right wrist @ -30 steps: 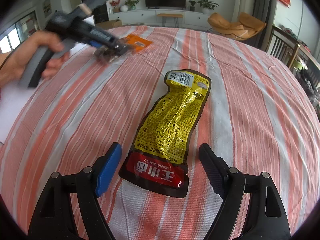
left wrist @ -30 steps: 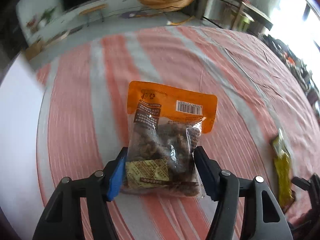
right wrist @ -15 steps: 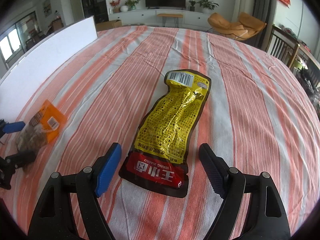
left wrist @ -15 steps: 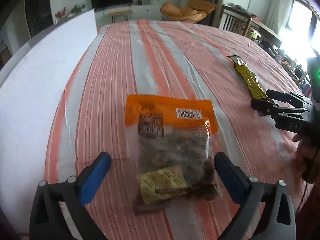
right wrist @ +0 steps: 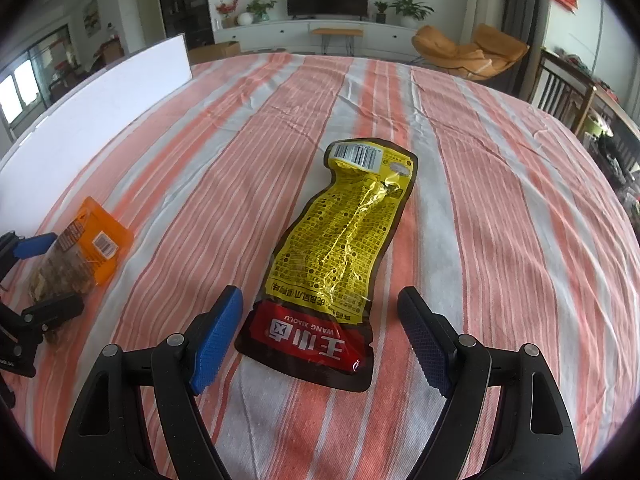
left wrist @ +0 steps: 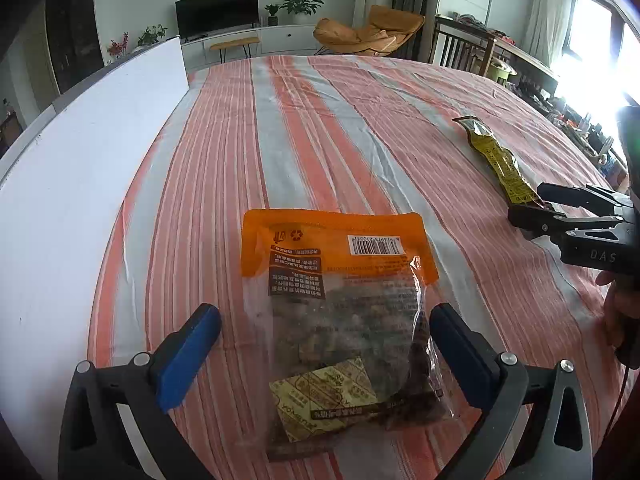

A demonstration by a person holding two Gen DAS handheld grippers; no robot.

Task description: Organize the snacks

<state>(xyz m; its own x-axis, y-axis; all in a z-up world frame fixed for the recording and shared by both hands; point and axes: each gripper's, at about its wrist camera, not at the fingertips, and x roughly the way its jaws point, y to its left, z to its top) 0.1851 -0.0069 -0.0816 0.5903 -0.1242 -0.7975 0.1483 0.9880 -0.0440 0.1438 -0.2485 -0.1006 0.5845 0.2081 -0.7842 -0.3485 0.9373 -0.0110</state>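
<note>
The orange packet (left wrist: pixel 340 320) lies flat on the striped cloth (left wrist: pixel 320 120), near the white board (left wrist: pixel 80 180). Its top band is orange with a barcode label; the lower part is clear film showing dark brown pieces and a yellow printed sachet.

The yellow packet (right wrist: pixel 340 240) lies flat on the same cloth, well apart from the orange packet on the side away from the board. It is a narrow, waisted pouch with a barcode at the far end and a red band with white characters at the near end.

The left gripper (left wrist: pixel 324 364) stands wide apart, straddling the orange packet's lower half; its blue pads do not press on the film. The right gripper (right wrist: pixel 320 340) is also spread, its fingers on either side of the yellow packet's red end, clear of it.
</note>
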